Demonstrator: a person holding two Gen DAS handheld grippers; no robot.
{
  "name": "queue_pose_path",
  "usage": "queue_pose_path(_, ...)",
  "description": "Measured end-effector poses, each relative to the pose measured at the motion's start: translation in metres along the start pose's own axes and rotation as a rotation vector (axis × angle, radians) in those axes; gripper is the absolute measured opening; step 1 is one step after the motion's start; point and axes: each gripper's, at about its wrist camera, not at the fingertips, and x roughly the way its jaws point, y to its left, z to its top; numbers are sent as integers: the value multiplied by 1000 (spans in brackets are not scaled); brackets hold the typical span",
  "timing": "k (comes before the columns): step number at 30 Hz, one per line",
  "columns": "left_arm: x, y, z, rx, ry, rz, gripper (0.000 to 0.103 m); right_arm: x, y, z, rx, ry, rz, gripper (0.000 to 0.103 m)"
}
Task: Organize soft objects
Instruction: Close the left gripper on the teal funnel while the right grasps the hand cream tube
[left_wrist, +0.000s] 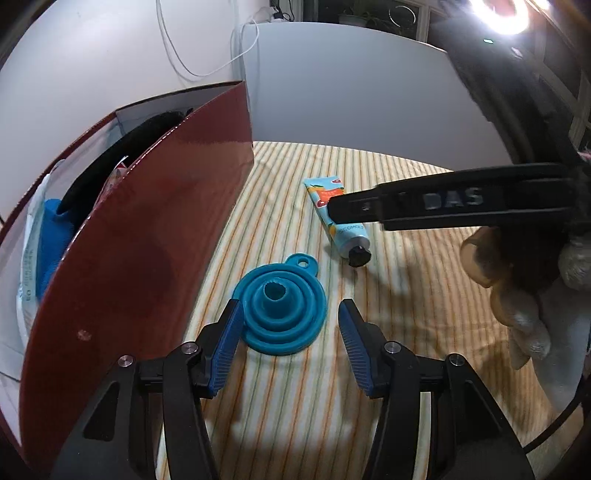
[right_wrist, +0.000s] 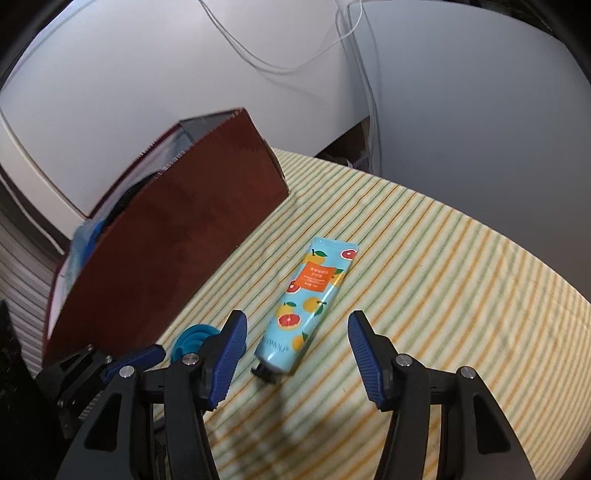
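A teal collapsible funnel (left_wrist: 281, 311) lies on the striped cloth, its near part between the blue pads of my left gripper (left_wrist: 291, 304). That gripper is open and the pads do not touch the funnel. A fruit-printed cream tube (right_wrist: 309, 306) lies flat with its black cap toward me, its lower half between the spread fingers of my open right gripper (right_wrist: 298, 314). In the left wrist view the tube (left_wrist: 345, 229) lies beyond the funnel, partly behind a black finger (left_wrist: 424, 205) of the right gripper. A red-brown box (left_wrist: 147, 236) stands at the left.
The box holds a black item (left_wrist: 110, 166), a blue item (left_wrist: 55, 236) and a white packet (left_wrist: 29, 266). A person's hand (left_wrist: 513, 299) with a furry cuff is at the right. White boards (left_wrist: 351, 92) and hanging cables (right_wrist: 295, 62) back the striped cloth (right_wrist: 443, 280).
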Motion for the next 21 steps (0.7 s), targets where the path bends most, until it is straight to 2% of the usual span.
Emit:
queue_pose_path(3, 5, 1, -2, -5, 15, -3, 52, 10, 3, 0, -6, 20, -14, 53)
queue_pose_path(9, 6, -1, -4, 12, -16, 18, 53, 16, 8, 2, -43, 32, -39, 53)
queue_pose_path(14, 5, 1, -10, 5, -39, 35, 53, 20, 13, 1, -111, 36, -110, 53)
queue_pose_path(17, 5, -5, -14, 48, -41, 58, 59, 19, 11, 1, -110, 39, -110, 53)
queue_pose_path(21, 4, -3, -12, 22, -44, 70, 62, 18, 14, 0, -117, 41, -125, 53)
